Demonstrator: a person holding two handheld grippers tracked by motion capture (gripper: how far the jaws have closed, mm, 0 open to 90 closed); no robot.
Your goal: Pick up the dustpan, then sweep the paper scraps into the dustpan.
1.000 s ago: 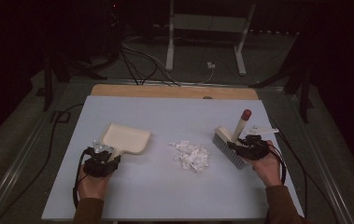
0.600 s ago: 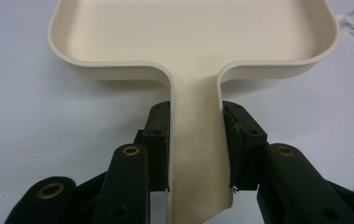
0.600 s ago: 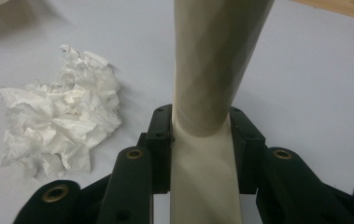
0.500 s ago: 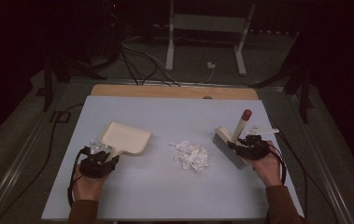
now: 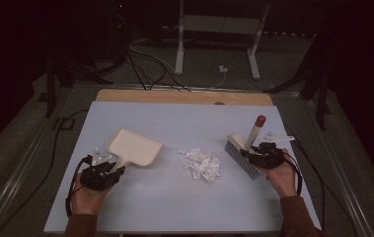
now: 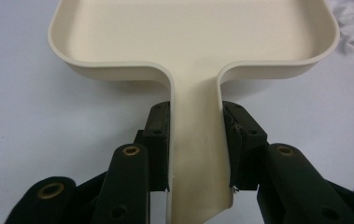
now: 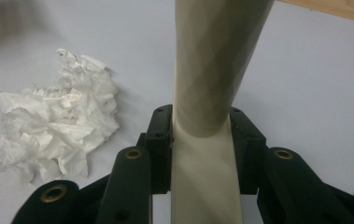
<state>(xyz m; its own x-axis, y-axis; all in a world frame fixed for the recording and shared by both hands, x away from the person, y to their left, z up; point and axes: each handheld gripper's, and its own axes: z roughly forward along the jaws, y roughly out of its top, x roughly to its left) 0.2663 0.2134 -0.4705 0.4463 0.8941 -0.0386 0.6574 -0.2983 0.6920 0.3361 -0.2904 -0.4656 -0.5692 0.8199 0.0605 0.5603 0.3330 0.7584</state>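
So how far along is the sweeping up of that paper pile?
Done: the left hand-held gripper is shut on the dustpan handle, and the right hand-held gripper is shut on the brush handle. In hand: both tools flank the paper scraps. Left: all the sweeping; the dustpan is empty and the pile is untouched.

One camera looks down from high; two sit close behind the jaws, both seeing the paper pile (image 5: 202, 164)

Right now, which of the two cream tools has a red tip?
The brush in the right tongs: its handle ends in red. The dustpan, held by the left tongs, is all cream.
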